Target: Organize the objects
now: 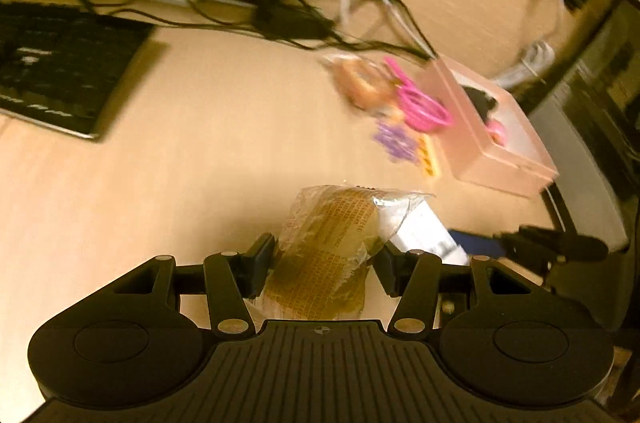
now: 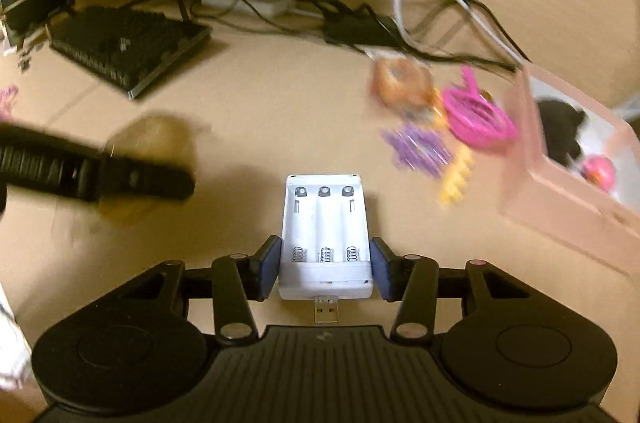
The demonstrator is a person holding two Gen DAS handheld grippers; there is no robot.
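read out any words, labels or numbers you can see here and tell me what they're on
Nothing can be read for certain.
Plastic packet in the left gripper: rows of dark print, too small and blurred.
Keyboard: pale marks, blurred.
White battery charger in the right gripper: no text visible.

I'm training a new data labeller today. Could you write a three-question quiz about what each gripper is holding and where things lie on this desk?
1. True or false: the right gripper holds a white battery charger between its fingers.
2. What does the left gripper hold? A) pink scissors B) a clear-wrapped brown packet C) a keyboard
3. Fill in: the pink scissors lie on the desk beside the pink ____.

Key: 1 true. 2 B, the brown packet. 3 box.
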